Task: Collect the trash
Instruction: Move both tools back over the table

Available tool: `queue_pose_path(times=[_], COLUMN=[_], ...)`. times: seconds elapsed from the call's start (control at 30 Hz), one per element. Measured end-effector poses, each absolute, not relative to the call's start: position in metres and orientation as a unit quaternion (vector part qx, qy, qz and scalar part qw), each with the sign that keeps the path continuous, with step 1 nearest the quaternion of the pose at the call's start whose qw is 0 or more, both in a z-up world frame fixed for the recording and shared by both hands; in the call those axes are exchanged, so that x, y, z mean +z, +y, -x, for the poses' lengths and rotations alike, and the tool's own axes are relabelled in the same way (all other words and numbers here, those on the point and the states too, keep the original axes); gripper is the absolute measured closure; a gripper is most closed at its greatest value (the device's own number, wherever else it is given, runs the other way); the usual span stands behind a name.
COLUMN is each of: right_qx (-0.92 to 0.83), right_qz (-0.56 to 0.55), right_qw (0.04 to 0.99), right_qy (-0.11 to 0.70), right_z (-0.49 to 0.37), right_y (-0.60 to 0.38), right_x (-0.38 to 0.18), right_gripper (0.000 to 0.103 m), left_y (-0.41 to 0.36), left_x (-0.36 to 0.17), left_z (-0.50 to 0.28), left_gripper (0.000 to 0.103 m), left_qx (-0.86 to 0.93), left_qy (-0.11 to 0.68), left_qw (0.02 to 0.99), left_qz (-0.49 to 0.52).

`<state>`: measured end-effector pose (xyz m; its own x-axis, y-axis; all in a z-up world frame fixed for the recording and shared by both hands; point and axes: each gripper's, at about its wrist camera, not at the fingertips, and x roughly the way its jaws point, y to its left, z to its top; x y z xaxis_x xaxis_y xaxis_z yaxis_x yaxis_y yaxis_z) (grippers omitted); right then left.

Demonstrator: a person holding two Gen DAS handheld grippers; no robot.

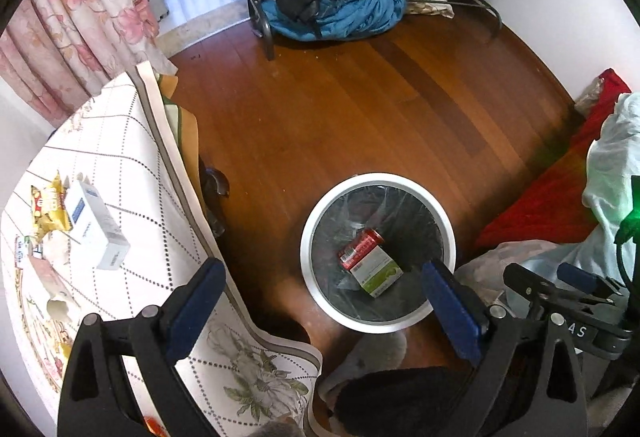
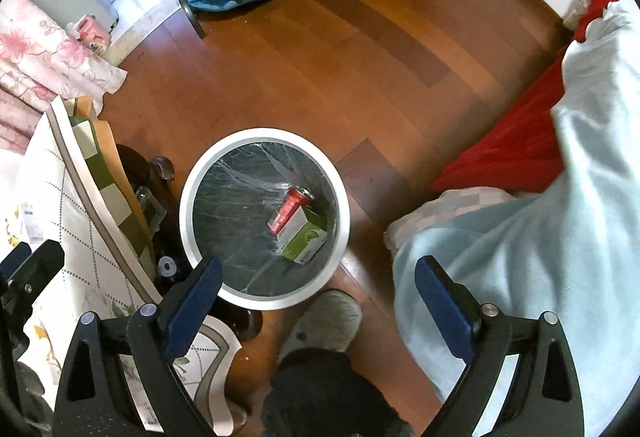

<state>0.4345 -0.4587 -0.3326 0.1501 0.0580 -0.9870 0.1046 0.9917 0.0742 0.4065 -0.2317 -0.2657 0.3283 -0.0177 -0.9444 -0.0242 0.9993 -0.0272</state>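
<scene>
Already a red drink can and a green-white carton lie in the round white bin. Both grippers, left and right, have jaws spread and empty. On the counter waits a white cardboard box, probably light and stiff; grip its long sides.

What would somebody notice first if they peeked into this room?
Probably the round white bin on the brown wooden floor, with a red can and a green box lying together at its bottom. Next, the white box and yellow wrapper waiting on the table's checked cloth, left of the bin. Both grippers, left and right, hang open and empty.
</scene>
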Motion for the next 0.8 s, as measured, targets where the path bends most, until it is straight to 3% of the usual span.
queue_pose_path(times=[0.57,0.8], right_qx=[0.008,0.071], right_qz=[-0.063,-0.081], right_qw=[0.807,0.83], right_qy=[0.587,0.547], right_z=[-0.383,-0.339], right_y=[-0.455,-0.415], right_x=[-0.214,-0.155], right_gripper=[0.005,0.005], left_y=[-0.228,-0.162], left_x=[-0.178,-0.122], left_z=[-0.357,-0.3], left_gripper=[0.003,0.003], left_qx=[0.014,0.076], left_qy=[0.528,0.482], left_qw=[0.849,0.872], left_qz=[0.009,0.044])
